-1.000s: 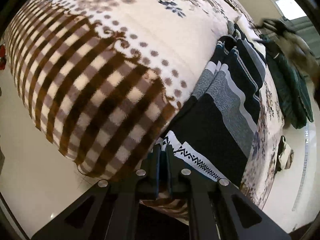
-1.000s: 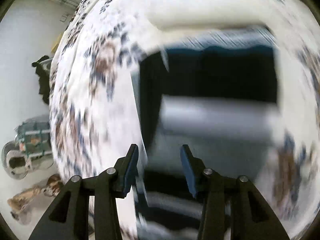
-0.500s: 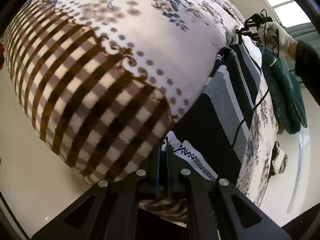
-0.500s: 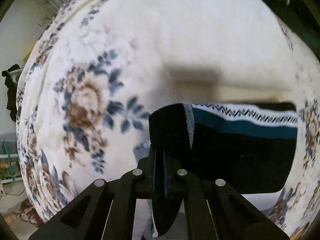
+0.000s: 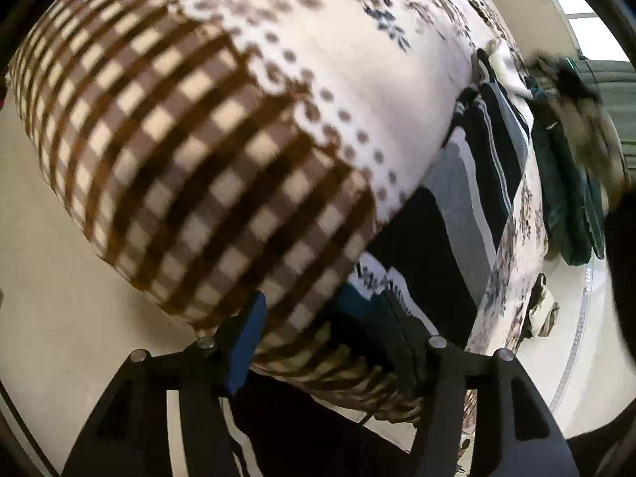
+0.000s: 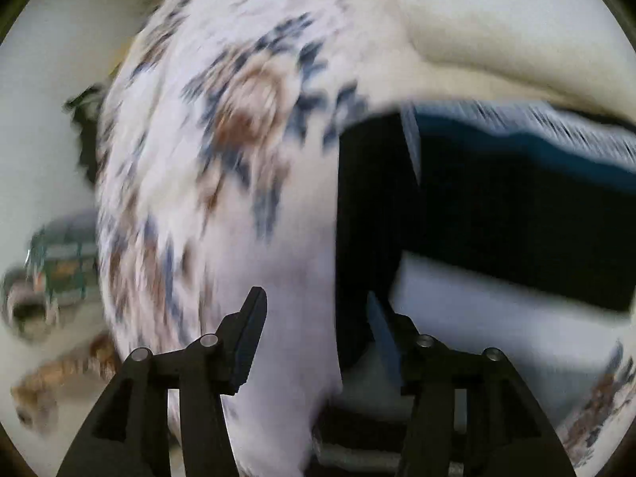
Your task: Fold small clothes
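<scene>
A small striped garment [image 5: 441,238] in black, grey, white and teal lies flat on the floral blanket [image 5: 326,91] of a bed. My left gripper [image 5: 322,326] is open at the bed's near edge, with the garment's patterned hem just beyond its right finger [image 5: 397,318]. In the right wrist view, which is blurred by motion, the same garment [image 6: 516,206] lies ahead and to the right. My right gripper [image 6: 318,318] is open, its right finger [image 6: 381,330] beside the garment's black folded edge.
A dark green garment [image 5: 564,190] hangs over the far side of the bed. Pale floor [image 5: 59,318] lies left of the bed. The checked blanket border [image 5: 179,183] drapes over the near edge. Blurred clutter [image 6: 55,274] stands on the floor at the left.
Both grippers were shut on the garment's edges half a second ago and have opened and let go. The right gripper is moving, so its view is blurred.
</scene>
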Tool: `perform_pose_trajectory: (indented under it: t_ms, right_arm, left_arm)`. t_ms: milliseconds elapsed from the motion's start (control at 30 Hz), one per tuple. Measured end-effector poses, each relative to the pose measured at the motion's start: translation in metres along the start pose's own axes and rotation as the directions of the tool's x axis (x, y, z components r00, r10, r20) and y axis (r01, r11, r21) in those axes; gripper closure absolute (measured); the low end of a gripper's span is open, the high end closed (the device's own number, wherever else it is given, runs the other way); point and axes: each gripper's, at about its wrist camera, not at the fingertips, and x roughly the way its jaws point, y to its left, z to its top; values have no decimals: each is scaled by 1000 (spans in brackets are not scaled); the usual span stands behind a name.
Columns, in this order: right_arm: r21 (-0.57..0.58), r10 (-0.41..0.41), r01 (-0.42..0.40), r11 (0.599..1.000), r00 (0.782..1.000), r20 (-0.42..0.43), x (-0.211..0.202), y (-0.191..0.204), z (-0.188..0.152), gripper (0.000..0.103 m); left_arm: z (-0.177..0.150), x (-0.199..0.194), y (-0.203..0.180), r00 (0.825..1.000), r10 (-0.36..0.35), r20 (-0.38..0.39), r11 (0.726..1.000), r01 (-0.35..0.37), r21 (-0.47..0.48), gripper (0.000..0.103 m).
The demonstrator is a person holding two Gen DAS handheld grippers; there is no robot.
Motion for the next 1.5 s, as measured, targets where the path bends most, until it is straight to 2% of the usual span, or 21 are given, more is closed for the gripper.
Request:
perform_pose_trajectory:
  t_ms: [167, 300, 433, 533, 567, 600, 633, 667, 700, 733, 833, 900, 933, 1000, 1033, 1100, 1167, 1233, 1333, 1433, 1500]
  right_arm:
    - [-35, -82, 79, 996, 990, -114, -7, -46, -132, 48]
    - [20, -121, 132, 991, 954, -274, 26, -90, -245, 48]
    - [180, -57, 144, 973, 907, -417, 64, -130, -346, 48]
    - [313, 93, 70, 947, 875, -475, 89, -145, -402, 48]
    - [343, 142, 35, 939, 867, -478, 95, -148, -413, 48]
    - [361, 168, 16, 933, 865, -472, 99, -150, -420, 50]
    - [374, 184, -5, 928, 876, -445, 99, -152, -426, 55]
    - [366, 177, -10, 930, 888, -425, 98, -153, -429, 82]
    - [355, 170, -10, 935, 891, -422, 97, -153, -431, 90]
    - [339, 150, 2, 941, 894, -421, 94, -155, -434, 90]
    - [278, 121, 2, 960, 898, -424, 85, -152, -434, 90]
    - [276, 160, -37, 960, 884, -439, 77, -149, -429, 83]
    - [277, 174, -52, 959, 882, -438, 74, -144, -424, 80]
    - [276, 173, -65, 959, 905, -389, 57, -148, -408, 61]
    - [280, 171, -75, 957, 927, -335, 41, -152, -390, 57]
    - [313, 179, -98, 945, 953, -243, 16, -162, -355, 55]
    - [339, 190, -136, 931, 973, -131, -7, -171, -316, 55]
    - [353, 163, -152, 923, 987, -2, -33, -183, -268, 55]
    - [362, 125, -179, 915, 978, 168, -61, -198, -196, 54]
    - [368, 117, -215, 905, 955, 272, -72, -213, -123, 49]
    - [366, 114, -223, 903, 948, 297, -71, -221, -78, 49]
  left_arm:
    - [22, 2, -26, 1000, -2, 11, 997, 1, 78, 47]
    - [32, 21, -42, 1000, 8, -21, 989, -5, 146, 47]
    - [31, 44, -50, 996, 59, -68, 979, -44, 201, 47]
    - [24, 57, -56, 989, 121, -89, 961, -94, 261, 50]
    - [23, 58, -56, 988, 128, -91, 957, -99, 272, 53]
    - [20, 62, -57, 985, 145, -94, 951, -112, 289, 70]
    - [18, 66, -58, 980, 165, -107, 944, -126, 305, 85]
    - [17, 68, -58, 978, 172, -118, 943, -129, 306, 86]
    - [16, 67, -58, 978, 167, -122, 949, -126, 290, 85]
    - [16, 65, -57, 980, 158, -124, 956, -120, 269, 83]
    - [19, 46, -68, 980, 164, -112, 961, -134, 241, 84]
    - [26, 28, -85, 988, 143, -62, 960, -123, 252, 75]
    - [32, 21, -96, 993, 113, -43, 961, -98, 258, 58]
    - [57, 11, -126, 999, 52, 8, 961, -52, 270, 28]
    - [72, 10, -140, 999, 15, 28, 962, -22, 273, 27]
    - [110, 18, -172, 997, -62, 41, 960, 49, 275, 27]
    - [158, 36, -208, 990, -123, 64, 947, 97, 306, 27]
    - [197, 54, -237, 985, -147, 86, 931, 109, 349, 27]
    - [268, 90, -280, 979, -180, 93, 906, 128, 404, 27]
    - [324, 139, -315, 984, -164, 67, 885, 117, 450, 27]
    - [356, 172, -331, 989, -146, 23, 876, 118, 468, 27]
